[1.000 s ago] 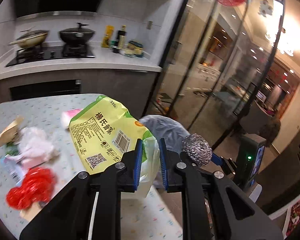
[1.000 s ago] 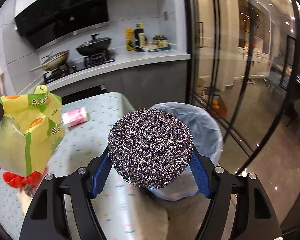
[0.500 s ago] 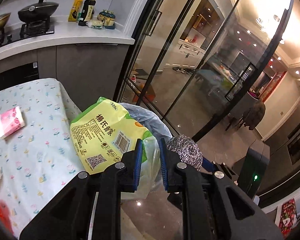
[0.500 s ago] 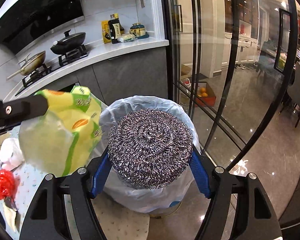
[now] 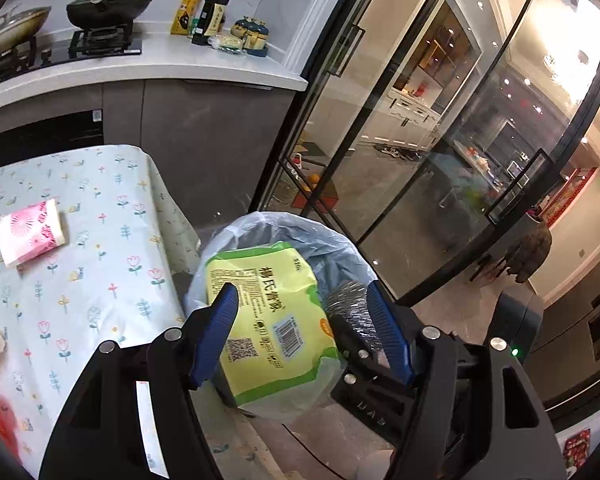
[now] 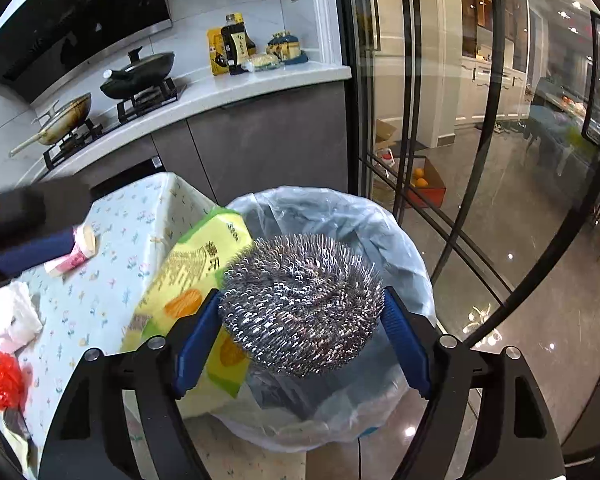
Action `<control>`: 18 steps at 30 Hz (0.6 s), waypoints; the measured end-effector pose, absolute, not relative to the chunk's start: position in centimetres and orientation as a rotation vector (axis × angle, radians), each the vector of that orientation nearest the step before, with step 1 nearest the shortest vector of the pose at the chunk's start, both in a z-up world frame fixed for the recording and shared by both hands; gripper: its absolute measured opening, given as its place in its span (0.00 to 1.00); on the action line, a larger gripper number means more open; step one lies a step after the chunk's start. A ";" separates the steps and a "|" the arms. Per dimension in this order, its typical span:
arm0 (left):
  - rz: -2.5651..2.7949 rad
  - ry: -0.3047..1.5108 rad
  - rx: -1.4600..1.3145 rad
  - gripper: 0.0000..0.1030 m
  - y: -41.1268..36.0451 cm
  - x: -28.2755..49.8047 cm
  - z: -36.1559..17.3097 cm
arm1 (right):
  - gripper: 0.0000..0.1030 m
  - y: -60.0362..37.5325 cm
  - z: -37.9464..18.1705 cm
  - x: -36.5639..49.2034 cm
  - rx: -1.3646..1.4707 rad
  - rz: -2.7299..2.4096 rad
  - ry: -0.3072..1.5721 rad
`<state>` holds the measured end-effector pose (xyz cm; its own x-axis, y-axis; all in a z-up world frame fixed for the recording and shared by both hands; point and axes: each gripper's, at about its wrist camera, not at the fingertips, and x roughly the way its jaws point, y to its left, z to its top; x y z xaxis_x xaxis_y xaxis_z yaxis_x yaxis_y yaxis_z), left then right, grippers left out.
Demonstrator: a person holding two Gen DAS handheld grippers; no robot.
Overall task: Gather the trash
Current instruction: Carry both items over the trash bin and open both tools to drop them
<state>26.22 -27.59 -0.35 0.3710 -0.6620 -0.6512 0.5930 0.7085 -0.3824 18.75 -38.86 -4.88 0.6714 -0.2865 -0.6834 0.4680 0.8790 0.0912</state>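
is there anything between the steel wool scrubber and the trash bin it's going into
Nothing visible blocks it. The steel wool scrubber sits directly over the open lined bin, between the opening right claw. The yellow-green bag drops in alongside.

A home kitchen. At ten o'clock, a white counter (image 6: 236,92) holds a gas hob (image 6: 148,98) with a lidded black wok (image 6: 140,74) and a golden pan (image 6: 62,120) under a dark extractor hood (image 6: 84,28). Sauce bottles (image 6: 234,46) stand at twelve. A floral tablecloth (image 5: 100,248) lies at nine; black-framed glass doors (image 6: 440,120) at two.
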 end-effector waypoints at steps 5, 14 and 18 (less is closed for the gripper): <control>-0.766 0.841 -0.095 0.71 -25.9 26.2 0.3 | 0.81 -38.1 -3.9 19.6 0.243 -0.432 0.708; -0.695 0.788 -0.085 0.71 -21.4 25.6 1.5 | 0.82 -35.4 -1.6 18.2 0.216 -0.416 0.674; -0.630 0.776 -0.098 0.71 -18.1 25.1 1.9 | 0.82 -33.5 -0.2 17.0 0.202 -0.400 0.654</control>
<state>25.08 -18.09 1.88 0.5410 -0.5640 -0.6239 0.4944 0.8134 -0.3065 16.97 -33.52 -0.18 0.7216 -0.2963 -0.6257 0.4218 0.9048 0.0580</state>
